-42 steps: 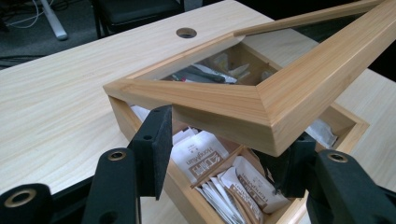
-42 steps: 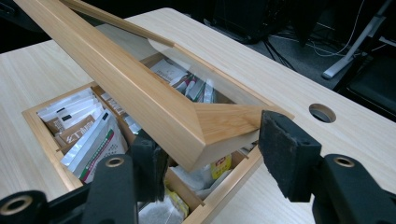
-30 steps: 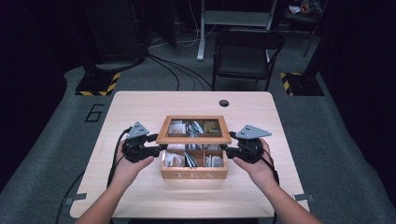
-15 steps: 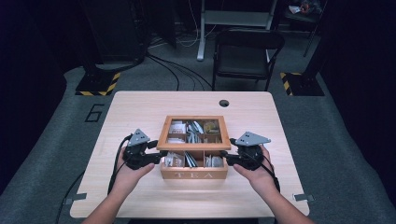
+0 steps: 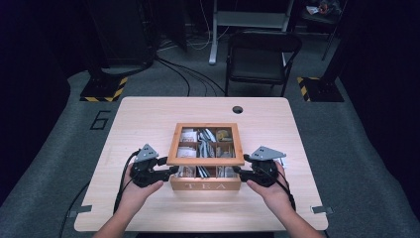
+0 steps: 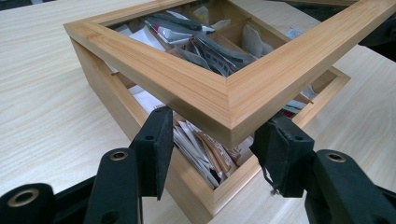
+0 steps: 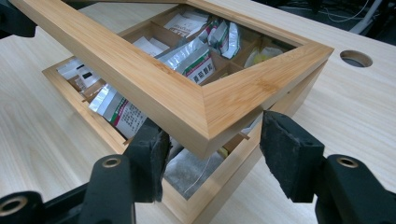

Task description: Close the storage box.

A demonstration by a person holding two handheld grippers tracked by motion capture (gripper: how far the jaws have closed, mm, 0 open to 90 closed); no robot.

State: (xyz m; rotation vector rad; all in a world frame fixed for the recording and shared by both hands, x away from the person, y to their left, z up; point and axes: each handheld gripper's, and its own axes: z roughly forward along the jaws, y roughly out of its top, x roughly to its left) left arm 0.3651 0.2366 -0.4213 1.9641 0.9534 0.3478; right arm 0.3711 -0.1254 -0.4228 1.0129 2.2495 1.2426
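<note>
Lifting the hinged lid [image 5: 205,144] of the tea box [image 5: 205,184], near edge raised off the base.

Left gripper [image 6: 215,148] and right gripper [image 7: 212,142] spread, each straddling a front corner of the lid without pinching. Next, probably: swinging both up evenly so the frame tips back. Bamboo box mid-table [image 5: 148,114], windowed lid, compartments crammed with tea sachets [image 7: 196,58].
</note>
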